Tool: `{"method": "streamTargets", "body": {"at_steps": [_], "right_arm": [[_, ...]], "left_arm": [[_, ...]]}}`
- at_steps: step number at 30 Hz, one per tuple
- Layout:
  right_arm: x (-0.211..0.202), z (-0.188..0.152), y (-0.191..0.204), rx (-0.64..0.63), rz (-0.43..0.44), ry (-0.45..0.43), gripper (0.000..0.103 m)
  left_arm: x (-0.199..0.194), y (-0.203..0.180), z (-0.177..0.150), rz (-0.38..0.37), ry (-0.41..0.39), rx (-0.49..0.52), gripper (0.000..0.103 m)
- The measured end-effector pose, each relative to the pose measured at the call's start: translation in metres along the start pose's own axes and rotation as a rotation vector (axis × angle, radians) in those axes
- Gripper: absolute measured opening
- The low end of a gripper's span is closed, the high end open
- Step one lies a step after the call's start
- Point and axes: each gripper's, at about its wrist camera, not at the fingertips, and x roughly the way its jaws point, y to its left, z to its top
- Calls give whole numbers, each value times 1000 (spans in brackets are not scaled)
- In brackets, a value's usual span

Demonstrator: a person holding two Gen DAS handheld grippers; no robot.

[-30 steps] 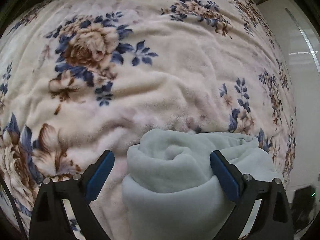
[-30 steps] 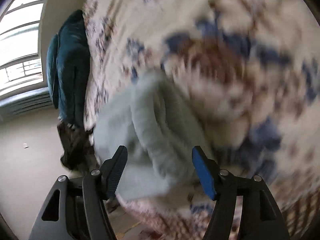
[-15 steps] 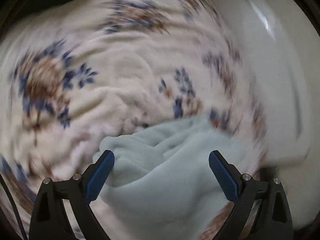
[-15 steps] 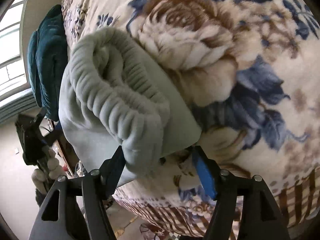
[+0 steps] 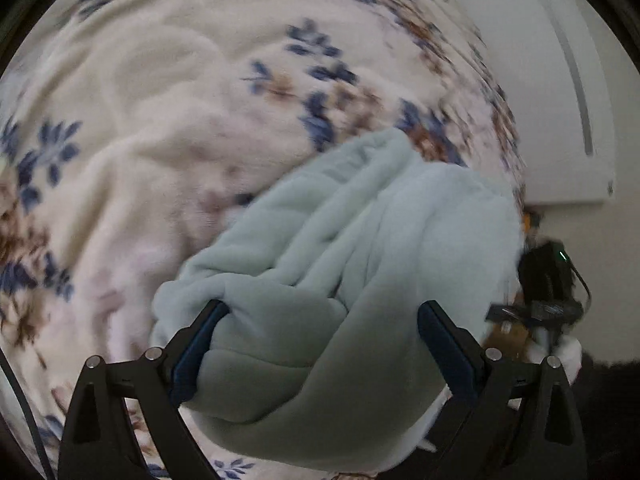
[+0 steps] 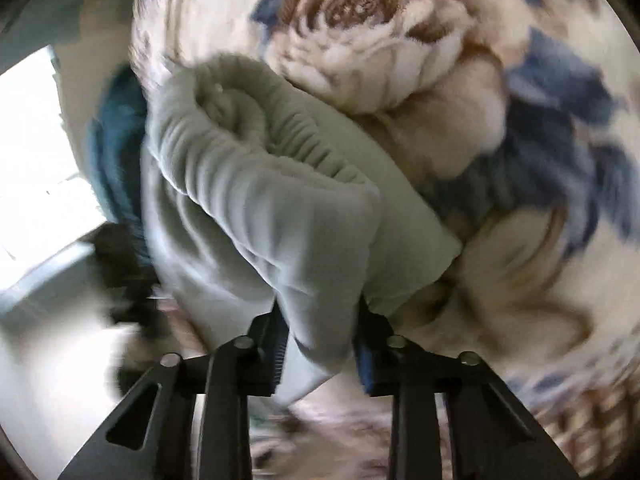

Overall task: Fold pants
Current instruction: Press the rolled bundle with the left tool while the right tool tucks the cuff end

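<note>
Pants [image 6: 256,184] of pale green fleece were bunched into a thick bundle at the edge of the floral blanket [image 6: 500,128], near the corner of the bed. The right gripper [image 6: 320,340] was closing, its jaws brought in narrow on a thick fold at the ribbed waistband end, with fleece pinched between the pads; the hold was probably taken so that this end could be lifted or drawn over. The left gripper [image 5: 320,344] was held wide, with the bulk of the pants [image 5: 360,248] lying between the fingers; one pad was pressed against the fabric while the other stood clear, so nothing was clamped there. It was judged to be placed for a second hold on the bundle.
</note>
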Motion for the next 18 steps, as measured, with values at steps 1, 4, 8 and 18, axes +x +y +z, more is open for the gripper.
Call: {"method": "streamTargets", "body": {"at_steps": [1,4,8,18], "right_arm": [[-6,-5,2,15,65,9,18],[-16,-15,11,-20,86,-4,18],[3,-9,6,-112,-250,15,21],[0,-46,64,-433,-572,-20,88]], "left_arm": [[-3,5,-1,-13,-8,-20,97],[-7,6,-3,-18,-36,-55,97],[-16,-11,-10,59,-88,-53,97],[-29,-53,-85,378,-368,-191,100]]}}
